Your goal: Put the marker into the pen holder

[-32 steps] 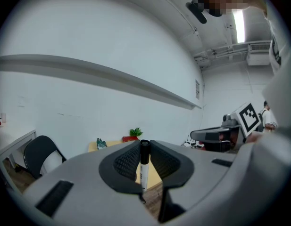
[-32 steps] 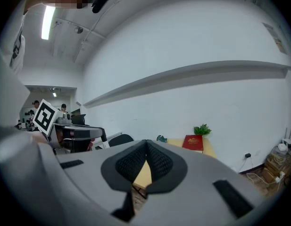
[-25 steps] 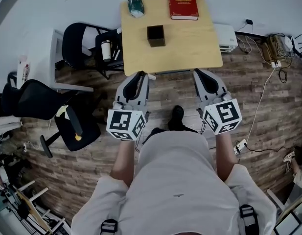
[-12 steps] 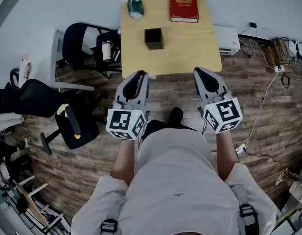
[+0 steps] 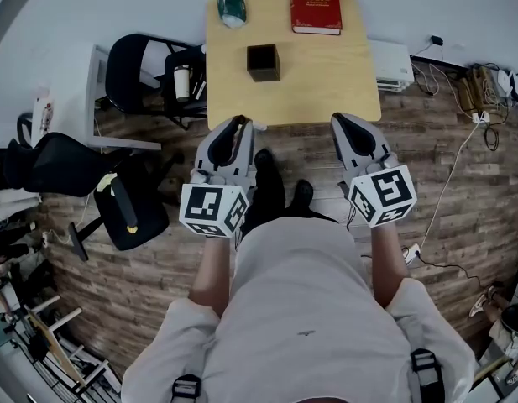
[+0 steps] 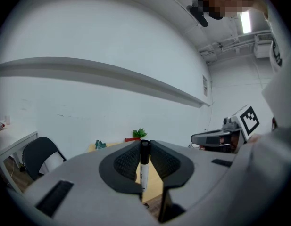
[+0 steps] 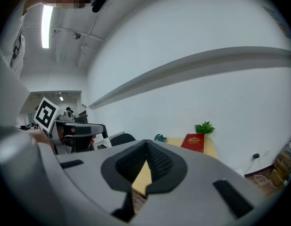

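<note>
A marker (image 6: pixel 144 168) with a black cap and white body stands upright between the pads of my left gripper (image 6: pixel 144 166), which is shut on it. In the head view the left gripper (image 5: pixel 238 129) hovers over the floor just short of the wooden table's (image 5: pixel 342 82) near edge. The pen holder (image 5: pixel 263 62), a dark square box, stands on the table ahead of that gripper, well apart from it. My right gripper (image 5: pixel 343 127) is level with the left one, also short of the table edge. Its jaws (image 7: pixel 146 158) meet at the tips with nothing between them.
A red book (image 5: pixel 316 7), a teal crumpled object (image 5: pixel 232 9) and a green plant (image 7: pixel 204 127) sit at the table's far side by the wall. Black office chairs (image 5: pixel 145 78) stand to the left. Cables (image 5: pixel 456 158) and a white unit (image 5: pixel 389 64) lie to the right.
The person's dark shoe has stepped forward between the grippers. Both grippers have kept their pose and grip, edging slightly toward the table.
</note>
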Action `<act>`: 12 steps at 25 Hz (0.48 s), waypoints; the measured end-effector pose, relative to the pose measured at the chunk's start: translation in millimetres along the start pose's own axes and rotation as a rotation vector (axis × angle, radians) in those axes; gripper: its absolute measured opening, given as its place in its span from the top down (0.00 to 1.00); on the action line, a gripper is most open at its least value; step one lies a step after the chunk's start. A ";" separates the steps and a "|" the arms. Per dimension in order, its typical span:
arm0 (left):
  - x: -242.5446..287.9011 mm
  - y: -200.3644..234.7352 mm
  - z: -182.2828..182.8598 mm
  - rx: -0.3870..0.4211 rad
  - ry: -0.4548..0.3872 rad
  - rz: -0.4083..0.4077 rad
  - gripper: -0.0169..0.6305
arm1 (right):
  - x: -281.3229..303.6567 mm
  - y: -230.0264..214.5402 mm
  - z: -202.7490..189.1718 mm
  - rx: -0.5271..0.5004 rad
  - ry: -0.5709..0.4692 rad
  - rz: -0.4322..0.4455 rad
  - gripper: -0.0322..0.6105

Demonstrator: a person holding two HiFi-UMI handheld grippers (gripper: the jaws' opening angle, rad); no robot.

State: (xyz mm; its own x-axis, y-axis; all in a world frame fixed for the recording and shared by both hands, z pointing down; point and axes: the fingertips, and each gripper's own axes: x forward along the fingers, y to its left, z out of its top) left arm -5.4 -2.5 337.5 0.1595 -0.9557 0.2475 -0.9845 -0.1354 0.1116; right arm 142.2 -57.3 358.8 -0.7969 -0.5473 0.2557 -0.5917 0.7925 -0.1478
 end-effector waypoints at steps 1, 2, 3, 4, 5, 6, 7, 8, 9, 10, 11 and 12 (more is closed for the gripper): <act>1.5 0.5 0.2 0.001 0.001 -0.002 0.88 | 0.8 -1.0 0.4 0.001 0.000 -0.002 0.95; 3.6 1.1 0.6 0.002 0.001 -0.005 0.88 | 1.8 -2.4 1.1 0.001 -0.001 -0.005 0.95; 6.0 1.8 1.2 0.002 0.001 -0.009 0.88 | 3.0 -3.8 2.0 0.001 -0.002 -0.008 0.95; 8.5 2.7 2.0 0.003 0.000 -0.012 0.88 | 4.2 -5.1 2.9 0.001 -0.003 -0.012 0.95; 11.1 3.9 2.7 0.003 -0.001 -0.017 0.88 | 5.3 -6.1 3.6 0.001 -0.003 -0.015 0.95; 13.7 5.3 3.3 0.002 -0.002 -0.021 0.88 | 6.5 -7.1 4.2 0.000 -0.002 -0.020 0.95; 16.5 7.2 4.0 0.002 -0.004 -0.025 0.88 | 8.2 -8.1 4.8 -0.001 -0.001 -0.024 0.95; 19.7 9.4 4.9 0.001 -0.005 -0.029 0.88 | 10.4 -9.4 5.7 -0.002 0.000 -0.028 0.95; 23.0 11.7 6.1 0.001 -0.007 -0.032 0.88 | 13.1 -10.9 6.8 -0.003 0.001 -0.032 0.95; 26.4 13.9 7.6 0.000 -0.008 -0.036 0.88 | 15.9 -12.7 8.3 -0.003 0.002 -0.036 0.95; 29.9 16.1 9.1 -0.001 -0.009 -0.041 0.88 | 19.1 -14.5 9.9 -0.003 0.003 -0.039 0.95; 33.4 18.6 10.6 -0.002 -0.010 -0.045 0.88 | 22.8 -16.2 11.9 -0.004 0.003 -0.043 0.95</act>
State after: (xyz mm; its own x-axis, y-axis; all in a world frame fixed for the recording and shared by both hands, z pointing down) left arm -19.3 -39.7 337.6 0.2026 -0.9512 0.2328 -0.9762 -0.1775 0.1244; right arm 132.2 -85.8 355.7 -0.7704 -0.5799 0.2650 -0.6248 0.7694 -0.1328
